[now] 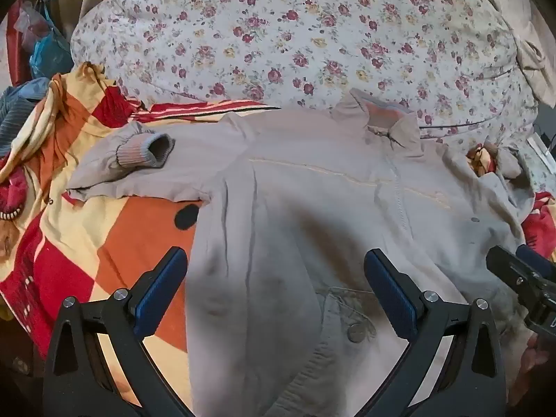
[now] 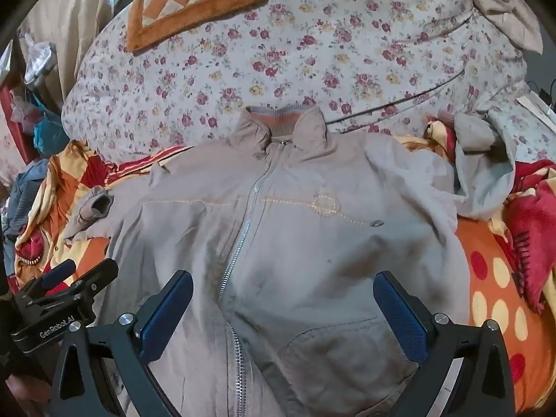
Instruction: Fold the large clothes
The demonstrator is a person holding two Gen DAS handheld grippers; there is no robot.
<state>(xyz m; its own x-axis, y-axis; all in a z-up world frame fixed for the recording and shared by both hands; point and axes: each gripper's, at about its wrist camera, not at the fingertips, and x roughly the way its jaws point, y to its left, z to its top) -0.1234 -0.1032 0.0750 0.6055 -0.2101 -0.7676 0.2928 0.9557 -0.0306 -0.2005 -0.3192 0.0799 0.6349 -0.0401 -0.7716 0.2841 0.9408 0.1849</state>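
A beige zip-up jacket (image 1: pixel 312 191) lies face up on the bed, collar away from me, zipper closed; it also shows in the right wrist view (image 2: pixel 295 215). Its left sleeve with ribbed cuff (image 1: pixel 146 153) is bent across the blanket. The other sleeve (image 2: pixel 486 166) is bunched at the right. My left gripper (image 1: pixel 276 285) is open and empty above the jacket's lower left part. My right gripper (image 2: pixel 283 309) is open and empty above the lower front near the zipper (image 2: pixel 239 243). Each gripper shows at the edge of the other's view.
An orange, red and yellow blanket (image 1: pixel 104 236) lies under the jacket. A floral quilt (image 1: pixel 295 41) is heaped behind the collar, with an orange checkered cushion (image 2: pixel 194 3) on it. Clothes and bags (image 1: pixel 38 52) pile at the far left.
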